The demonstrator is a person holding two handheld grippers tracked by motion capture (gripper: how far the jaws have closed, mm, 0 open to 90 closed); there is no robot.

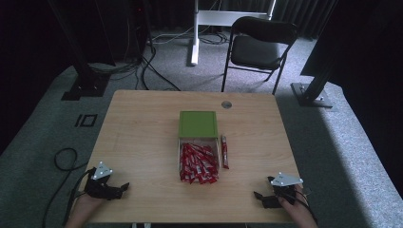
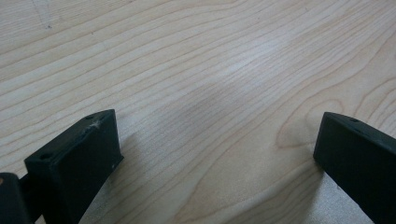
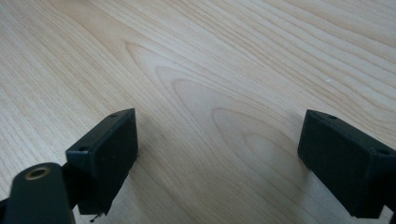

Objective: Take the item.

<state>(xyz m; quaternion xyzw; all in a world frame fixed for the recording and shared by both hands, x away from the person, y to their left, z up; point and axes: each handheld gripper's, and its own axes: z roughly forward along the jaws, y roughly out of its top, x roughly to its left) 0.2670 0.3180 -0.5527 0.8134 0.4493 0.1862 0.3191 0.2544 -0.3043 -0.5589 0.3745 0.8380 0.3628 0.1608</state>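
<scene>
A clear box (image 1: 179, 159) with its green lid (image 1: 197, 124) flipped open behind it sits at the table's middle, packed with several red sachets (image 1: 198, 164). One loose red sachet (image 1: 225, 152) lies on the wood just right of the box. My left gripper (image 1: 122, 186) rests near the front left corner, well apart from the box. In the left gripper view the left gripper (image 2: 217, 140) is open, with bare wood between the jaws. My right gripper (image 1: 259, 194) sits near the front right corner. In the right gripper view the right gripper (image 3: 217, 140) is likewise open over bare wood.
The wooden table (image 1: 142, 128) has a round grommet (image 1: 226, 104) near its far edge. A black folding chair (image 1: 259, 45) stands beyond it on grey carpet. Dark stand bases (image 1: 85, 88) and cables (image 1: 64, 159) lie on the floor at the left.
</scene>
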